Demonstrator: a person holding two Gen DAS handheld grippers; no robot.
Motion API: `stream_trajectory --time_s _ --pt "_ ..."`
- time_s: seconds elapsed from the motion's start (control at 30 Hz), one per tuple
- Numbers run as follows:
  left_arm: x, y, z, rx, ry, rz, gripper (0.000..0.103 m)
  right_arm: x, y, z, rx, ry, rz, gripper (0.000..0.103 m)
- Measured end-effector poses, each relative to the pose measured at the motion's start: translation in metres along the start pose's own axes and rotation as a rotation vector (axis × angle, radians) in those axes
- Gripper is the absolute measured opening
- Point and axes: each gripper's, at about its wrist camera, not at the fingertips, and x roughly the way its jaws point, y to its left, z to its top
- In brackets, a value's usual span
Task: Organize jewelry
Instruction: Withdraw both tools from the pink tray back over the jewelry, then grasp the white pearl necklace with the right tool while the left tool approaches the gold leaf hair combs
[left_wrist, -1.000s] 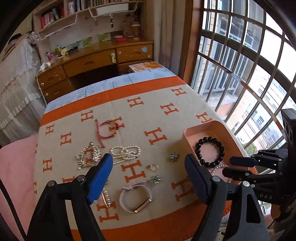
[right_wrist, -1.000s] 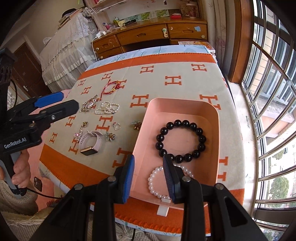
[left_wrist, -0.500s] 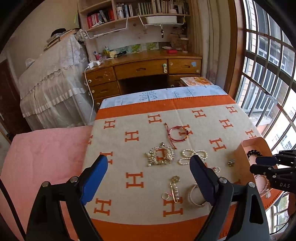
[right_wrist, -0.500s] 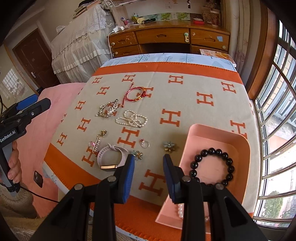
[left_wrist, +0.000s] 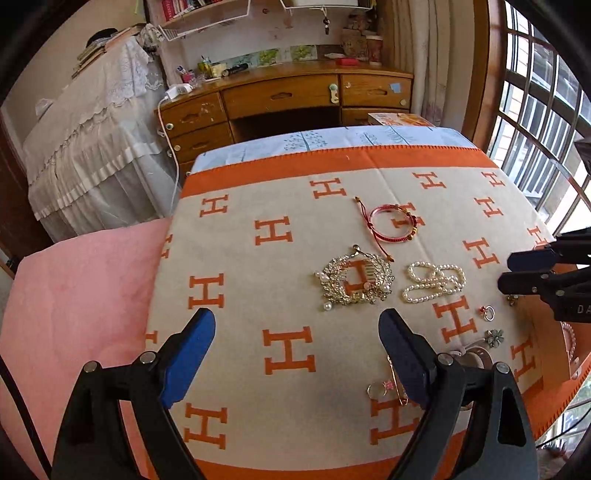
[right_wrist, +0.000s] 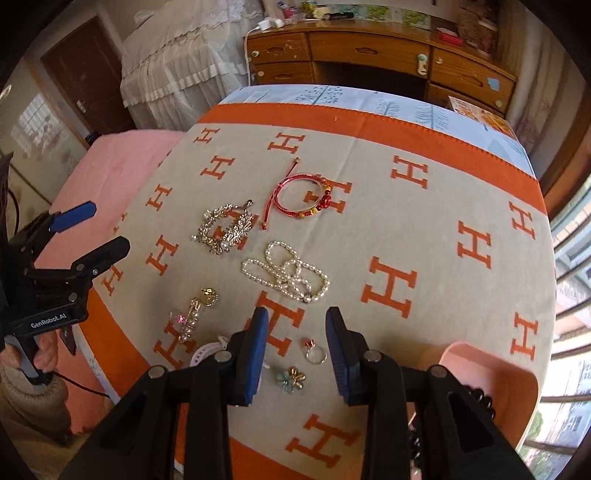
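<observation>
1. Loose jewelry, including pearl strand and ring, lies on the table.
2. Pink tray, centred 1 second ago, now sits at the lower-right edge.
3. Right gripper: part-open, just widening, empty, over the ring.
4. Left gripper: wide, empty.

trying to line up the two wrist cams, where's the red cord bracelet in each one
Left wrist: red cord bracelet upper right of centre, above the pearl strand.
Right wrist: bracelet above centre, pearl strand below it.
Shared landmark: gold wreath brooch, lower left of the bracelet.
</observation>
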Motion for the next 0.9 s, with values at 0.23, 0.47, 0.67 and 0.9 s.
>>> stream_trajectory --time_s 0.23,0.47,0.67,0.9 --pt "0.036 -0.022 0.0 0.206 0.023 -0.089 0.089 0.049 0.0 0.018 -0.086 0.093 -0.002 0.041" --pt "0.059 -0.029 0.013 0.343 0.044 -0.123 0.086 0.069 0.018 0.025 -0.215 0.101 -0.046 0.041" --pt "0.068 -0.047 0.018 0.493 0.056 -0.158 0.081 0.07 0.035 0.014 -0.345 0.086 -0.079 0.01" --pt "0.083 -0.07 0.019 0.658 0.125 -0.178 0.054 0.061 0.019 0.017 -0.225 0.07 0.002 0.009"
